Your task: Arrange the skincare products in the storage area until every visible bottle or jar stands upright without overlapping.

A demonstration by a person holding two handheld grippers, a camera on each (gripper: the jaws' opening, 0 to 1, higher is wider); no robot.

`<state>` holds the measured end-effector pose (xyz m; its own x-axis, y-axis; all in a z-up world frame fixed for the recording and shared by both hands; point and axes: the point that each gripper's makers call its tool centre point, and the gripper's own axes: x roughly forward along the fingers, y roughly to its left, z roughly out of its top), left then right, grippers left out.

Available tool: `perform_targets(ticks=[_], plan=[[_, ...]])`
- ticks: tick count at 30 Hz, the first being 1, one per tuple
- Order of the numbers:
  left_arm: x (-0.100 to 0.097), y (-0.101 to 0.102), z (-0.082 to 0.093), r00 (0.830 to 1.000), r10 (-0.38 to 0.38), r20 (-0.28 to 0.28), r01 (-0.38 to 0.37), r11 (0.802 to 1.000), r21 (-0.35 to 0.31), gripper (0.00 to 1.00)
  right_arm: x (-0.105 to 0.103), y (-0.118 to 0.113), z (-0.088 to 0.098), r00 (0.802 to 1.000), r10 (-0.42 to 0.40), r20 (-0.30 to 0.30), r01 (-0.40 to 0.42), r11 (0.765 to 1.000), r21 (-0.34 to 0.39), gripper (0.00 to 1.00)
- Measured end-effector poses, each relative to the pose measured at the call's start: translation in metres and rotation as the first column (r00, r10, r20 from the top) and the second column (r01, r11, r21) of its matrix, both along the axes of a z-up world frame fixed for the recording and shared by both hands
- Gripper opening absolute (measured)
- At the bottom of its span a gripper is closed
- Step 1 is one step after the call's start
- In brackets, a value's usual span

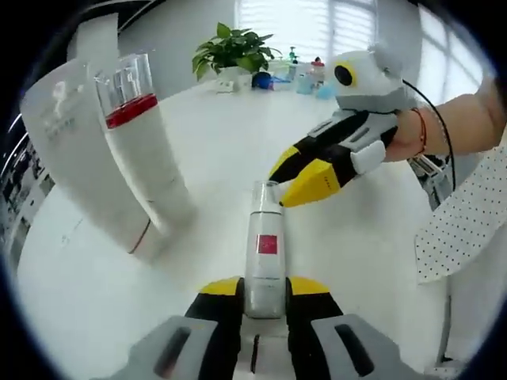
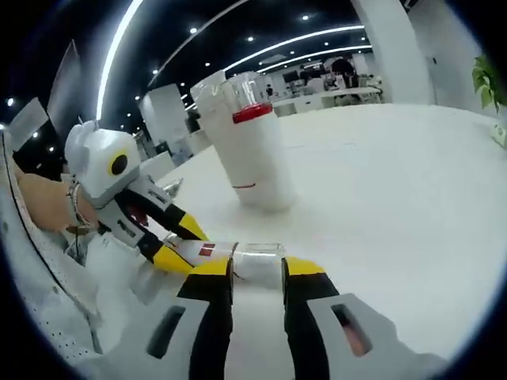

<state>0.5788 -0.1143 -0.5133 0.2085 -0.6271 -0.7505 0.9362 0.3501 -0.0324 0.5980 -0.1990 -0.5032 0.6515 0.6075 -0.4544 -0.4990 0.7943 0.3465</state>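
Left tool (image 1: pixel 265 294) clamping small bottle (image 1: pixel 264 253) by base, above counter (image 1: pixel 222 142). Right tool (image 2: pixel 257 273) closing on its clear cap (image 2: pixel 258 261). Tall bottle (image 1: pixel 142 166) standing nearby. Risk: cap popping off, bottle slipping.

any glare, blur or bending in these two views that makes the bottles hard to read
Left gripper view: bright window glare behind the plant washes out the far table; fisheye bends the tall white bottle outward; small bottle sharp. Right gripper view: dark ceiling with streaky strip lights; small bottle soft and low between the jaws.
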Motion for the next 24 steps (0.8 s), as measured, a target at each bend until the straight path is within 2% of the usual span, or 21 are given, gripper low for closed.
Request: perform_targets(ticks=[2,3,4,7,10,13,14,16,17,18,19,20,21,22,23,24], plan=[[0.0,-0.001,0.001,1.0,0.01,0.003,-0.01,1.0,-0.027,0.19,-0.001,-0.004,-0.007,0.999,-0.015,-0.03,0.015,1.0,0.012,0.29],[0.001,-0.002,0.0,1.0,0.024,-0.008,-0.024,0.999,-0.049,0.19,0.003,0.0,-0.001,1.0,-0.009,0.011,0.009,0.999,0.05,0.28],[0.0,-0.002,0.0,1.0,0.028,-0.011,-0.028,0.998,-0.058,0.19,0.002,0.0,-0.005,0.999,-0.028,-0.03,0.03,0.998,0.062,0.28],[-0.001,-0.002,0.0,0.998,0.054,-0.035,-0.057,0.992,-0.112,0.19,0.003,0.002,-0.001,1.0,-0.021,-0.022,0.023,0.997,0.073,0.28],[-0.001,0.0,0.0,0.996,0.074,-0.057,-0.081,0.988,-0.133,0.19,0.0,0.012,-0.002,0.998,0.002,-0.058,0.005,0.992,0.129,0.25],[-0.003,-0.001,0.0,0.996,0.07,-0.058,-0.077,0.987,-0.139,0.19,0.002,0.008,0.003,0.999,-0.007,-0.037,0.012,0.992,0.122,0.23],[-0.003,-0.001,0.0,0.996,0.064,-0.055,-0.071,0.988,-0.137,0.19,0.007,0.007,0.011,0.999,-0.034,-0.007,0.035,0.986,0.161,0.2],[-0.005,-0.002,0.0,0.997,0.052,-0.053,-0.058,0.99,-0.131,0.19,0.012,0.002,0.02,0.997,-0.071,0.002,0.07,0.977,0.201,0.14],[-0.006,-0.002,0.0,0.997,0.046,-0.054,-0.053,0.99,-0.131,0.19,0.014,0.004,0.026,0.998,-0.069,0.015,0.064,0.973,0.221,0.14],[-0.007,-0.002,-0.001,0.997,0.044,-0.058,-0.051,0.991,-0.127,0.19,0.013,0.006,0.026,0.998,-0.056,0.007,0.053,0.972,0.227,0.14],[-0.006,-0.003,-0.001,0.997,0.048,-0.058,-0.055,0.99,-0.129,0.19,0.009,0.016,0.029,1.0,0.006,0.014,-0.009,0.97,0.243,0.03],[-0.007,-0.005,-0.001,0.997,0.045,-0.066,-0.053,0.99,-0.132,0.19,-0.001,0.033,0.028,0.997,0.075,-0.031,-0.064,0.961,0.27,0.02],[-0.007,-0.005,-0.001,0.997,0.044,-0.067,-0.053,0.99,-0.132,0.19,-0.002,0.037,0.026,0.996,0.087,-0.029,-0.077,0.964,0.256,0.03],[-0.007,-0.006,-0.001,0.997,0.042,-0.069,-0.051,0.99,-0.132,0.19,-0.005,0.042,0.018,0.991,0.135,-0.017,-0.13,0.975,0.178,0.01],[-0.008,-0.007,-0.002,0.997,0.025,-0.066,-0.034,0.991,-0.128,0.19,-0.001,0.046,0.016,0.983,0.17,0.075,-0.174,0.983,0.06,0.0],[-0.008,-0.006,-0.002,0.998,0.016,-0.061,-0.023,0.992,-0.125,0.19,0.0,0.048,0.019,0.982,0.166,0.093,-0.171,0.984,0.044,0.04]])
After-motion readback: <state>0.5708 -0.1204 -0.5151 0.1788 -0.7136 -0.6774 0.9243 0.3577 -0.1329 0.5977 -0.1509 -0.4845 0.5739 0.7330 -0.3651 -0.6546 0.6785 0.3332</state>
